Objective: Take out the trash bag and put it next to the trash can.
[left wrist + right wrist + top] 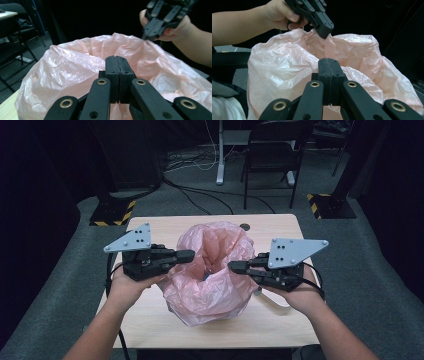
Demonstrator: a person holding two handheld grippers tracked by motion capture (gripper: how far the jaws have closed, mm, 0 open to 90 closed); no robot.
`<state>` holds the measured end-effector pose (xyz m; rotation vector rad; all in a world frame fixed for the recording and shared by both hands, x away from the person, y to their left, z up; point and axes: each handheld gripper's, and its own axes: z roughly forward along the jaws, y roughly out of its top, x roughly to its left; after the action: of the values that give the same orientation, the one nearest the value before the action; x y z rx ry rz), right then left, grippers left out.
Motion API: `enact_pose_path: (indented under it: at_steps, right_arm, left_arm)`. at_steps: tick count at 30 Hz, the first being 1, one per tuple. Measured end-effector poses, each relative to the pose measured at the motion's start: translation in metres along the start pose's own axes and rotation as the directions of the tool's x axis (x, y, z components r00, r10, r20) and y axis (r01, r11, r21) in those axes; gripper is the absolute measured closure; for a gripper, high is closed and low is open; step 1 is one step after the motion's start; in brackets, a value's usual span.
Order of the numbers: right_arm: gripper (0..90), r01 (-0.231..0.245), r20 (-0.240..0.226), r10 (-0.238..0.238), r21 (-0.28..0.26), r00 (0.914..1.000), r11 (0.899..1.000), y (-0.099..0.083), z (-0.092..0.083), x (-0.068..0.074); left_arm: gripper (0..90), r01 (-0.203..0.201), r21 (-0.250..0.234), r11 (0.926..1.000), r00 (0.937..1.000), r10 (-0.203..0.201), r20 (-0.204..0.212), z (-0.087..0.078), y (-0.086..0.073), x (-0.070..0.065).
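Pink plastic bag (210, 270) stands open-mouthed in the middle of a pale wooden bench (280, 325). Left gripper (189, 254) is clenched on the bag's left rim, right gripper (234, 266) on its right rim, each pinching the film. It looks thin, crinkly and translucent, probably very light, limp and slippery, liable to tear; the rim seems the sensible place to hold.
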<state>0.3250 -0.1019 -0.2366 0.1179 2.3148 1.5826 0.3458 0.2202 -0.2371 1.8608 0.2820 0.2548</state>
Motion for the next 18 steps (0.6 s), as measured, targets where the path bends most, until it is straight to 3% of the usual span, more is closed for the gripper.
enact_pose_path:
  at_steps: [10,18]
  right_arm:
    - [90.0,-0.001,-0.013,0.001,0.006,0.9999,1.0,0.003,0.018,-0.003]
    - [90.0,-0.002,-0.018,0.003,0.031,0.9998,1.0,0.006,0.035,-0.007]
  left_arm:
    - [88.5,0.024,0.001,0.9997,0.9981,-0.024,0.057,0.009,-0.004,-0.001]
    - [87.1,0.055,-0.013,0.9984,0.9905,-0.053,0.127,0.015,-0.009,-0.001]
